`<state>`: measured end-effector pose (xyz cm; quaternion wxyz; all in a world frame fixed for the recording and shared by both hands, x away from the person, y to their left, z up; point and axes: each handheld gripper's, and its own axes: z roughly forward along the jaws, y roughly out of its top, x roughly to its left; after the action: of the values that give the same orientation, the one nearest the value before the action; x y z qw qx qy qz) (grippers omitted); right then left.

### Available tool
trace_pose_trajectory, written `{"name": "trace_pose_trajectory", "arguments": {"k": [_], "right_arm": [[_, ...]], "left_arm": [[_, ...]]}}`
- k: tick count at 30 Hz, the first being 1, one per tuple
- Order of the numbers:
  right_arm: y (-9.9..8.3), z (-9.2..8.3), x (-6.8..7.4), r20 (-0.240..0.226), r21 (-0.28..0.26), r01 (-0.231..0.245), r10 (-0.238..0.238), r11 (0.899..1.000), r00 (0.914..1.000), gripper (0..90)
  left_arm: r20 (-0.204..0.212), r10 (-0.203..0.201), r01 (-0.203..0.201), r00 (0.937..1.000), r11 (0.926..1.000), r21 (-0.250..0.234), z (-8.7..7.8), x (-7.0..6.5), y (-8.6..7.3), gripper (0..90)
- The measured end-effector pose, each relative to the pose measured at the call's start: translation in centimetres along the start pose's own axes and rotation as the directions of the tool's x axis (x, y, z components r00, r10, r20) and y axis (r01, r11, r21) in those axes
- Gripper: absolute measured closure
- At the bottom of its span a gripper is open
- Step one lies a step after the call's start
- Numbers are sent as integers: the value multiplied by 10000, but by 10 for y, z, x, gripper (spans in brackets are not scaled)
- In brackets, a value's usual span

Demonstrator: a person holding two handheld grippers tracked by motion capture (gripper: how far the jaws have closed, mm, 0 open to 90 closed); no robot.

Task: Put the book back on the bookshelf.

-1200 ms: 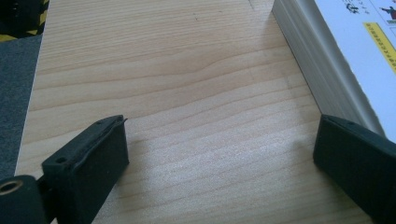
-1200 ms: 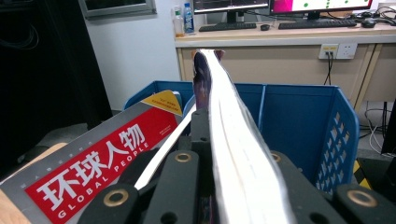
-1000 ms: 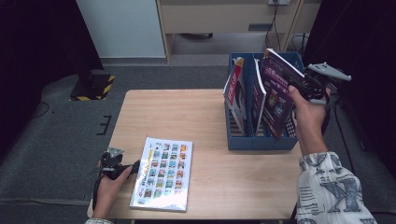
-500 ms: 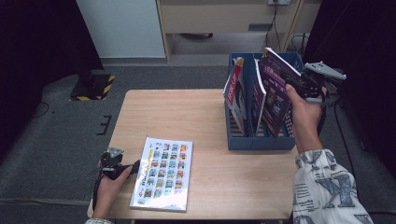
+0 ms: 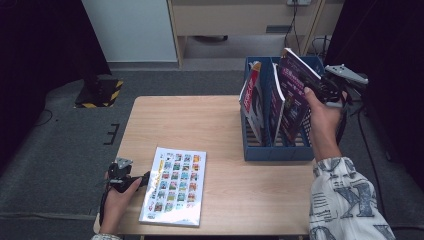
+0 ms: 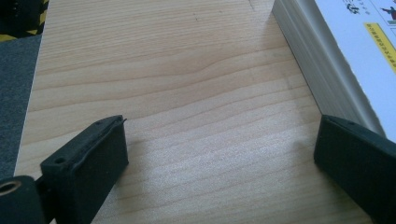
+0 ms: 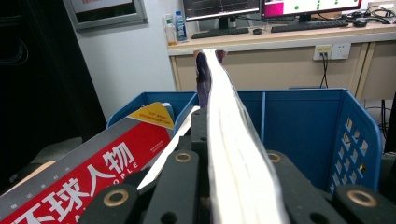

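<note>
At the table's point(image 5: 210, 120) near left corner, the left gripper point(image 5: 142, 179) is held low in the person's left hand point(image 5: 117, 202), pointing at the left edge of a white picture-grid book point(image 5: 174, 186) lying flat. In the left gripper view, its jaws are seen spread wide over bare wood, nothing between them, the right jaw just beside the book's page edges point(image 6: 313, 60). Farther right, a blue file rack point(image 5: 274, 151) stands on the table, a red magazine point(image 5: 251, 100) leaning in its left compartment. The right gripper point(image 5: 320, 90) is raised over the rack, its jaws clamped on a purple magazine point(image 5: 292, 95) tilted into a compartment. In the right gripper view, that magazine's white page edges point(image 7: 229, 140) are shown edge-on between the pinching jaws, with a desk and monitors beyond.
</note>
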<state>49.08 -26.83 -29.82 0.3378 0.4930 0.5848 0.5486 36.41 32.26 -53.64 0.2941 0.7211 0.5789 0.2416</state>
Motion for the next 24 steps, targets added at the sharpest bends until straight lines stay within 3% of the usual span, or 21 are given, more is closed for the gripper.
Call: {"name": "trace_pose_trajectory", "arguments": {"k": [24], "right_arm": [[-16, 14, 4, 26, -39, 53, -53, 10000, 10000, 838]], "left_arm": [[12, 4, -4, 10000, 10000, 8, 0, 0, 0, 19]]}}
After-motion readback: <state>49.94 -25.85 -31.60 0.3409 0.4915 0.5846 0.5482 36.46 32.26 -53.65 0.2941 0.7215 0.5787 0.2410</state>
